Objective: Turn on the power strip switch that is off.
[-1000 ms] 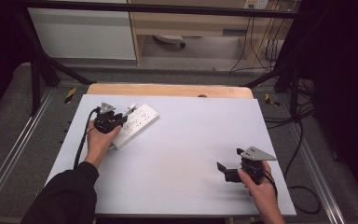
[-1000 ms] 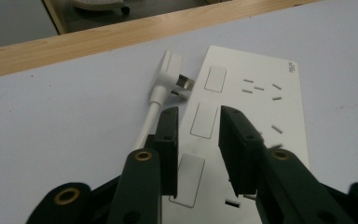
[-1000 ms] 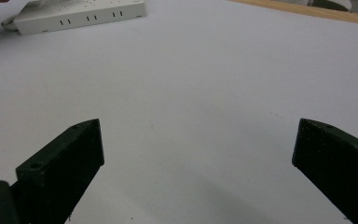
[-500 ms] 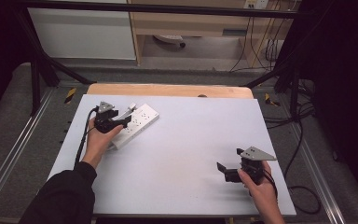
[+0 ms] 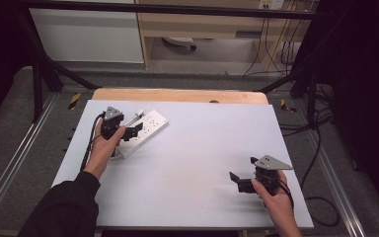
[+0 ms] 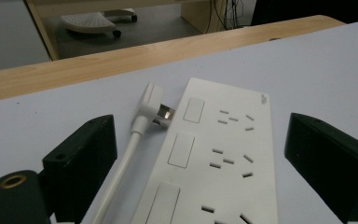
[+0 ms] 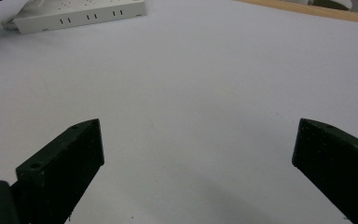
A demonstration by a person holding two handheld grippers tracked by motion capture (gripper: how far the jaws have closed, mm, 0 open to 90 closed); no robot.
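A white power strip lies flat at the table's far left, and in the left gripper view the strip fills the space ahead of the jaws. A white plug with bare prongs rests on the table against the strip's side, and its cable runs back toward me. My left gripper hovers over the strip's near end. Its jaws have just been opening and now stand wide, with strip and cable between them but untouched. My right gripper is open near the front right, with nothing but table between its jaws.
The white tabletop has a wooden strip along its far edge. Black frame bars and cables stand beyond the table's right side. A cable trails from the left gripper along the forearm.
The left gripper's jaws have spread apart over the power strip. Both hands have stayed where they were.
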